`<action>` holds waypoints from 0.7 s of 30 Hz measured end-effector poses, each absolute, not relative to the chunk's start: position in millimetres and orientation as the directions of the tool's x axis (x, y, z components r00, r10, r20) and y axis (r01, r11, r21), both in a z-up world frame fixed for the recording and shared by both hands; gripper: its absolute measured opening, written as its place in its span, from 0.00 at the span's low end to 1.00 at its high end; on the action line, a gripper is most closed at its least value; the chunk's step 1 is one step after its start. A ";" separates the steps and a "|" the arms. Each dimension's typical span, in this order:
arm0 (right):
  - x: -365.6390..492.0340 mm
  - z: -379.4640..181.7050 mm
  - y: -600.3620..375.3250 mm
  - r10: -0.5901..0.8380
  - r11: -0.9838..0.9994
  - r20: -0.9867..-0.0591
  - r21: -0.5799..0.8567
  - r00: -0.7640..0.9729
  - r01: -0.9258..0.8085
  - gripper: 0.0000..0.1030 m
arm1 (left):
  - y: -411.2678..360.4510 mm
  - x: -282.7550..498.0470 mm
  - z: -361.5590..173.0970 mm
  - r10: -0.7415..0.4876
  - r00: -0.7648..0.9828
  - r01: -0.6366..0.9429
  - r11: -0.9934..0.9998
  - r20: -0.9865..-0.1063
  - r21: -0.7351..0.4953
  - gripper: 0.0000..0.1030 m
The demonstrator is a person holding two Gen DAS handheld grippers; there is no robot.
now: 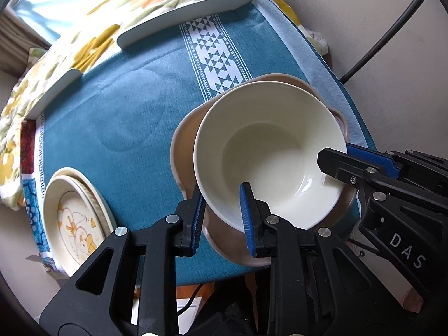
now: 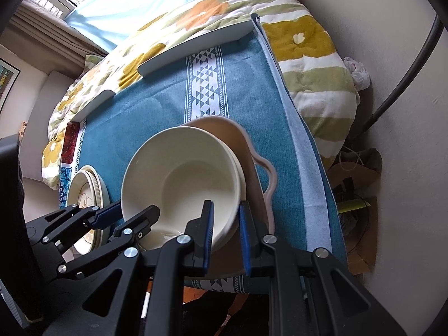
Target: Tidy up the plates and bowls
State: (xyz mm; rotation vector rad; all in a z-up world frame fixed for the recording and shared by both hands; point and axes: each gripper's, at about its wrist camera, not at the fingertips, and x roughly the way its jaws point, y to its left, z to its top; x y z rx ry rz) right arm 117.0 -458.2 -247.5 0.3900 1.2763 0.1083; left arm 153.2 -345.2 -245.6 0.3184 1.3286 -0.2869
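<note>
A cream bowl rests tilted inside a pinkish-brown lobed dish on the teal tablecloth. In the right wrist view a second cream rim shows just under the bowl. My left gripper is shut on the bowl's near rim, one finger inside and one outside. My right gripper is shut on the rim at the other side. A stack of cream plates with a chick picture lies to the left.
White curved strips lie along the cloth's far edge, with a flowered quilt behind and to the right. The table edge drops off on the right, where paper bags sit on the floor. A black pole leans by the wall.
</note>
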 end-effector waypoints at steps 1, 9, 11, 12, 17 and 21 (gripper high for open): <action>117.0 -247.4 -458.3 0.292 0.930 -0.910 0.342 0.294 0.135 0.16 | -344.5 154.0 -245.2 -0.030 0.213 0.379 0.924 -0.977 0.055 0.20; 112.8 -222.5 -470.1 0.345 0.912 -0.876 0.398 0.336 0.103 0.16 | -310.8 160.9 -199.8 -0.130 0.265 0.309 0.950 -0.955 -0.043 0.24; 111.9 -207.1 -476.8 0.360 0.909 -0.860 0.411 0.361 0.072 0.16 | -298.0 160.2 -180.0 -0.168 0.302 0.299 0.951 -0.938 -0.074 0.33; 111.3 -198.8 -479.6 0.356 0.914 -0.858 0.403 0.371 0.054 0.16 | -292.5 158.5 -170.4 -0.177 0.326 0.302 0.950 -0.928 -0.075 0.58; 107.9 -168.3 -483.8 0.268 0.962 -0.879 0.266 0.395 -0.061 0.97 | -275.4 144.7 -144.1 -0.149 0.409 0.344 0.939 -0.901 0.001 1.00; 110.8 -185.7 -480.1 0.152 0.983 -0.951 0.118 0.268 -0.139 0.97 | -269.6 140.4 -168.2 -0.123 0.308 0.384 0.923 -0.943 0.005 1.00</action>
